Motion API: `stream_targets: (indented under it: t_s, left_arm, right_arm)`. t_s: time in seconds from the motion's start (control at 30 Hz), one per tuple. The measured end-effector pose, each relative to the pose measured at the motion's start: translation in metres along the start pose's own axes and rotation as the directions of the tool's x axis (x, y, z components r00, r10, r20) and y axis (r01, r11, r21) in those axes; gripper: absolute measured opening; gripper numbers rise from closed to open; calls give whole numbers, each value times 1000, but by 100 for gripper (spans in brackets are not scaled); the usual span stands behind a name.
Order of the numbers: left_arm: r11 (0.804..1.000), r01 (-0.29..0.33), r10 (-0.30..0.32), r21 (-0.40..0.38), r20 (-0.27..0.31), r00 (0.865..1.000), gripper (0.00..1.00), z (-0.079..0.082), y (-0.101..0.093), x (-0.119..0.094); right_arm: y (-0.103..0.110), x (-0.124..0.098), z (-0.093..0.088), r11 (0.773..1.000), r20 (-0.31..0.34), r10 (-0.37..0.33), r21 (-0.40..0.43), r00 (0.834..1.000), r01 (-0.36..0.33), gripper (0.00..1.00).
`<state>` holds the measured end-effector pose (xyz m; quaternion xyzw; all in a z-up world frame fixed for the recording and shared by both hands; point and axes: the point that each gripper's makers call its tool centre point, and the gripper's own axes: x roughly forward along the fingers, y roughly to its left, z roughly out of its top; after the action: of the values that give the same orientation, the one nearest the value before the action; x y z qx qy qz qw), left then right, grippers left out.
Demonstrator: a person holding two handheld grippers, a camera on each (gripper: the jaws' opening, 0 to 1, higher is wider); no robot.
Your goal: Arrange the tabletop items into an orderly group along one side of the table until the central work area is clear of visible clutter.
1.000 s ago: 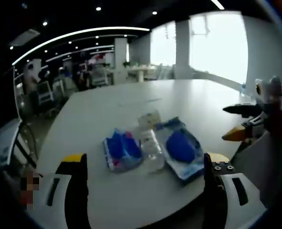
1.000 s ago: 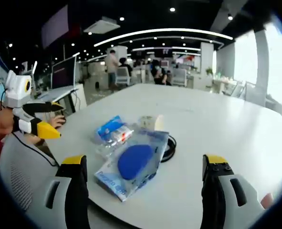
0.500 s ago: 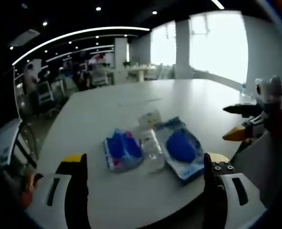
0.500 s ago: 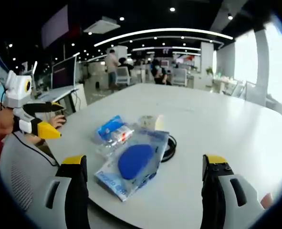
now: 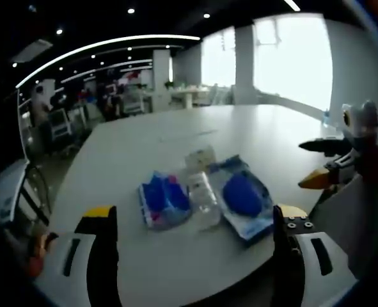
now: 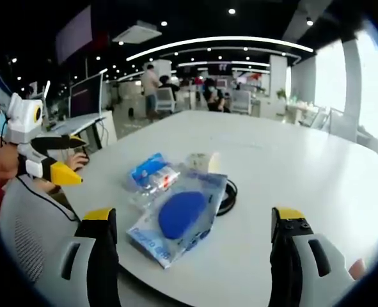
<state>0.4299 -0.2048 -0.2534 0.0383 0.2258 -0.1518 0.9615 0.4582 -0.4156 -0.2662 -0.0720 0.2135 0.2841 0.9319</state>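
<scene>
Ahead of my left gripper, jaws apart, the blue pouch lies unmoved. My right gripper also stays spread, holding nothing.

White table with blue packets, small box, black cable

An open-plan office, it seems: a large white table, monitors on desks, swivel chairs, people at far workstations, curved ceiling light strips and tall windows.
</scene>
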Motion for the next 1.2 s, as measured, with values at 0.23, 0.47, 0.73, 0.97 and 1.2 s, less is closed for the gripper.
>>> stream_targets:
  t_s: [0.23, 0.47, 0.73, 0.97, 1.2]
  left_arm:
    - [1000, 0, 0, 2, -5, 1000, 99, -1, -1, 1]
    - [1000, -1, 1, 4, -7, 1000, 99, -1, 0, 1]
    - [1000, 1, -1, 8, -10, 1000, 99, -2, -1, 1]
    - [1000, 8, -8, 14, -16, 1000, 99, -3, -3, 1]
    - [1000, 14, -14, 19, -21, 1000, 98, -4, -4, 2]
  right_arm:
    - [0, 0, -1, 1000, -3, 4, 0, 1000, -4, 100]
    - [1, 1, -2, 1000, -7, 7, 0, 1000, -7, 100]
    - [1, 1, -2, 1000, -10, 9, 2, 1000, -9, 100]
    - [1, 0, -1, 1000, -7, 9, 4, 1000, -9, 100]
    - [2, 0, -1, 1000, -7, 14, 7, 1000, -14, 100]
